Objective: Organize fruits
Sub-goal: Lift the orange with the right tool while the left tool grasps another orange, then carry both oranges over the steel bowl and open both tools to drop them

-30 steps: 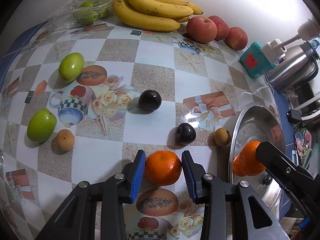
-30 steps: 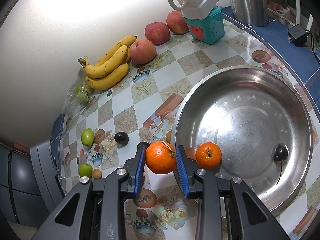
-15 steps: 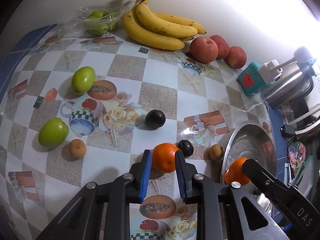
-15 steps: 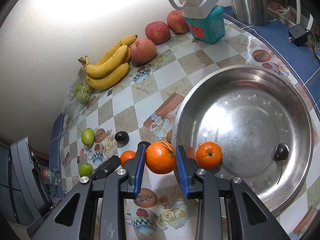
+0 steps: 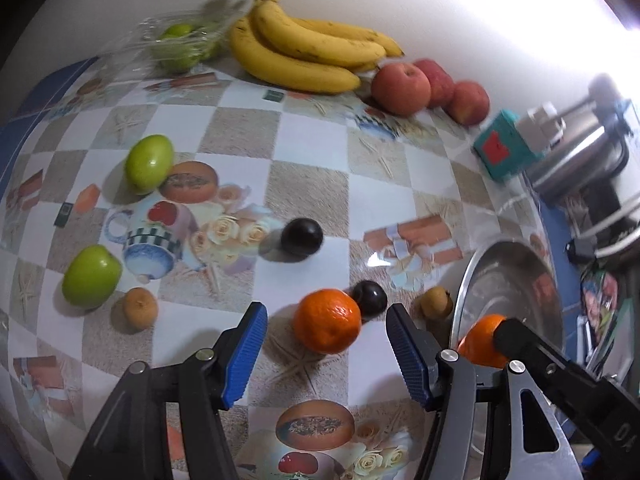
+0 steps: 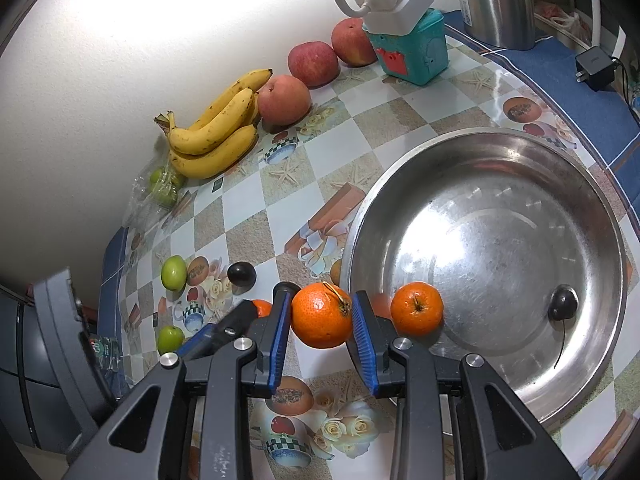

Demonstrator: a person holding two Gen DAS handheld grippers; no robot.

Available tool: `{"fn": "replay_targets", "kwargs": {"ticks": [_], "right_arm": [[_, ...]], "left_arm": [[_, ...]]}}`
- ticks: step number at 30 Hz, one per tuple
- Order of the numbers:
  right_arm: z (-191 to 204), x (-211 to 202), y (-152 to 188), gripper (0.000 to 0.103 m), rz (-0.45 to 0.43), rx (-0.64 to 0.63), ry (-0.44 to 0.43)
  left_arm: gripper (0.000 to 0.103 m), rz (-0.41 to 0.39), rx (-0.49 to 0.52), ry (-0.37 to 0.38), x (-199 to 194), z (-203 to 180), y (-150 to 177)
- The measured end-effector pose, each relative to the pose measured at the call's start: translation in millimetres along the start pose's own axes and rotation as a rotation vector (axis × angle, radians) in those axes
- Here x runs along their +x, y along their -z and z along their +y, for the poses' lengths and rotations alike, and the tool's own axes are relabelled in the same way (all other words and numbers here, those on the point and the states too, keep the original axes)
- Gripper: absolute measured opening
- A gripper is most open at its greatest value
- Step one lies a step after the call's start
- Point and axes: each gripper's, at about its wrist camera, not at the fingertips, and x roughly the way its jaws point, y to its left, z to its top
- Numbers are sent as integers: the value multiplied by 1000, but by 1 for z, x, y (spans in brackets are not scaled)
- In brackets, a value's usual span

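Left hand-held gripper (image 5: 324,356) just opened wide, blue pads clear of the loose orange (image 5: 327,321), which rests on the bench (image 5: 312,140) between them, touching a dark plum (image 5: 370,297). Right hand-held gripper (image 6: 318,326) clamped on a second orange (image 6: 321,315), held just outside the rim of the steel basin (image 6: 592,216). Inside the basin, a third orange (image 6: 417,309) near the front wall and a small dark fruit (image 6: 563,303) further in. On the bench: another plum (image 5: 301,237), two green fruits (image 5: 149,163) (image 5: 91,276), two small brown fruits (image 5: 139,307) (image 5: 436,301). By the wall, bananas (image 5: 304,56), three red apples (image 5: 401,88), bagged green fruit (image 5: 178,46).
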Motion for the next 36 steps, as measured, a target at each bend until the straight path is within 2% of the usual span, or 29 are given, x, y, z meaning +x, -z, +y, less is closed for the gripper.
{"fn": "replay_targets", "kwargs": {"ticks": [5, 8, 10, 12, 17, 26, 31, 36], "right_arm": [[0, 0, -1, 33, 1, 0, -1], [0, 0, -1, 33, 0, 0, -1], [-1, 0, 0, 33, -1, 0, -1], [-1, 0, 0, 33, -1, 1, -2], [-3, -1, 0, 33, -2, 5, -2], [-24, -9, -6, 33, -31, 69, 14], [-50, -22, -12, 33, -90, 133, 89], [-71, -37, -16, 33, -155, 169, 193]], "left_arm": [[63, 12, 15, -9, 7, -2, 3], [50, 20, 16, -8, 9, -2, 4], [49, 24, 15, -9, 10, -2, 5], [40, 25, 16, -13, 10, -2, 5], [39, 20, 1, 8, 5, 0, 3], [39, -68, -4, 33, -26, -2, -6], [39, -107, 24, 67, -39, -15, -7], [39, -105, 104, 124, -40, -46, -1]]}}
